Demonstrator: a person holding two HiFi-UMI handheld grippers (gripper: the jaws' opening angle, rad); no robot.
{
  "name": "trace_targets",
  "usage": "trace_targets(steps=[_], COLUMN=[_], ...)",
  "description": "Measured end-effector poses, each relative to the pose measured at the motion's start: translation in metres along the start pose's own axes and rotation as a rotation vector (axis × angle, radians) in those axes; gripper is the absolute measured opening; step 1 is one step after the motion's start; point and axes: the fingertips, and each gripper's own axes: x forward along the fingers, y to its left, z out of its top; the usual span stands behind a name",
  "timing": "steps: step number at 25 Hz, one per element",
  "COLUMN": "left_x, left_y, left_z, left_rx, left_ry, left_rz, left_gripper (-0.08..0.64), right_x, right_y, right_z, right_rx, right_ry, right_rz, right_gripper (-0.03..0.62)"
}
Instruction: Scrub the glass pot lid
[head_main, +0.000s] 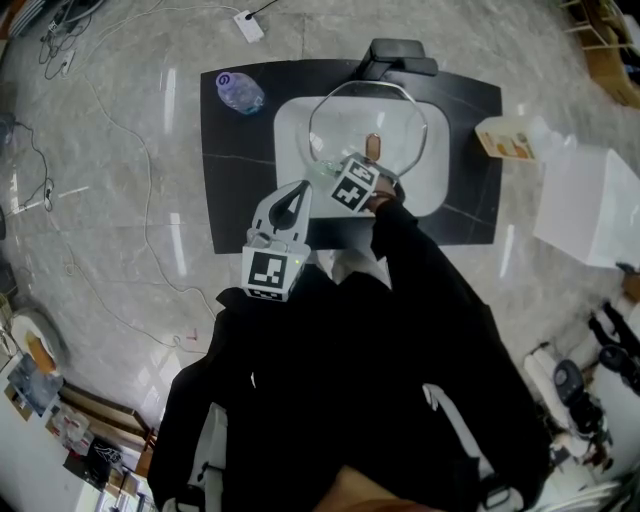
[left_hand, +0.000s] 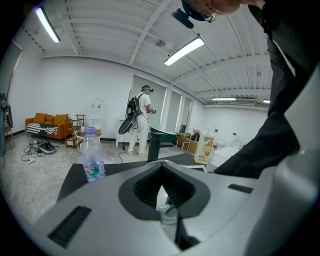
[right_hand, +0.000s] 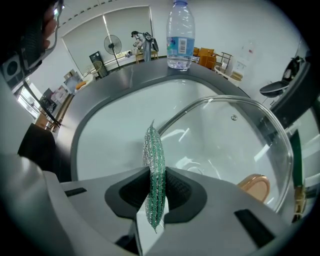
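Black table (head_main: 230, 200): white basin (head_main: 288, 150), water bottle (head_main: 240, 93).

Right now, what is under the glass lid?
The glass lid sits in a white basin; its white floor shows through the glass. The right gripper covers the lid's near edge, so that part is unseen.

Grey marble floor (head_main: 120, 250), white walls (left_hand: 75, 85), orange sofa (left_hand: 47, 125), ceiling striplights (left_hand: 184, 51)

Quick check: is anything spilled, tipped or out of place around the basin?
Nothing stands out. The glass lid lies knob-up in the white basin. The water bottle stands upright on the black table. The right gripper clamps the scrub pad near the lid's rim. No spill shows.
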Motion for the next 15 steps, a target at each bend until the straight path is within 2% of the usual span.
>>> trace_targets(steps=[15], left_x=[-0.005], left_y=[0.002], left_z=[0.002], left_rx=[0.011], left_ry=[-0.001], left_rz=[0.007], left_gripper=[0.003], right_x=[-0.015], right_y=[-0.031], right_z=[0.027], right_rx=[-0.045], right_ry=[-0.031], right_rz=[-0.120], right_gripper=[0.069])
